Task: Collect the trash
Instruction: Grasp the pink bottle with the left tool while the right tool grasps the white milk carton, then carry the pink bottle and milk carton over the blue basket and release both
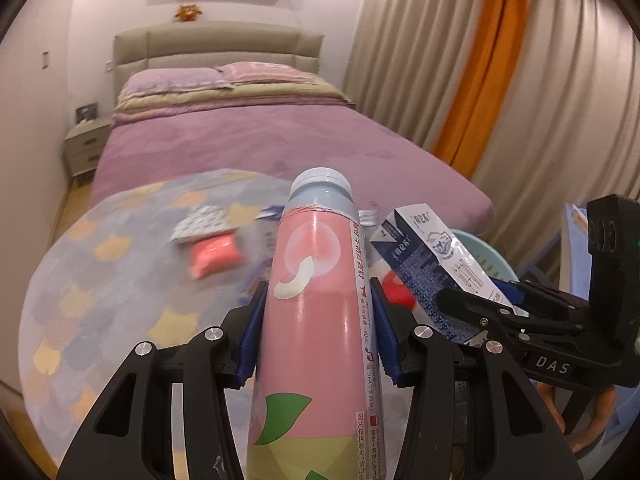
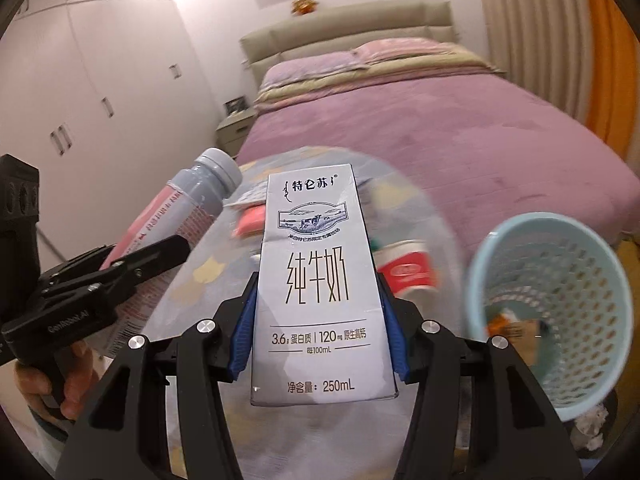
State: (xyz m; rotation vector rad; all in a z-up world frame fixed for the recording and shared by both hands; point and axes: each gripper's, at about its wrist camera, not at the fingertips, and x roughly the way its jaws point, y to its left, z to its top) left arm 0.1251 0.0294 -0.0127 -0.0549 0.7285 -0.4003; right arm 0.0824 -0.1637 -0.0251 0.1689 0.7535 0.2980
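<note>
My left gripper [image 1: 318, 336] is shut on a pink bottle [image 1: 316, 320] with a grey cap, held upright above the round table. The blue pads press on both sides of its body. My right gripper [image 2: 316, 324] is shut on a white milk carton [image 2: 318, 280], its blue pads pressing the carton's two sides. In the left wrist view the carton [image 1: 432, 256] and right gripper [image 1: 480, 308] show at the right. In the right wrist view the bottle [image 2: 180, 216] shows at the left. A light blue mesh bin [image 2: 560, 300] stands at the right, with some trash inside.
The round table [image 1: 100, 280] has a cat-pattern cloth and carries a pink packet [image 1: 214, 256], a patterned wrapper [image 1: 200, 220] and a red-and-white cup [image 2: 408, 268]. Behind it lies a bed with a purple cover [image 1: 260, 136]. Curtains [image 1: 560, 100] hang at the right; a hand [image 2: 64, 384] holds the left gripper.
</note>
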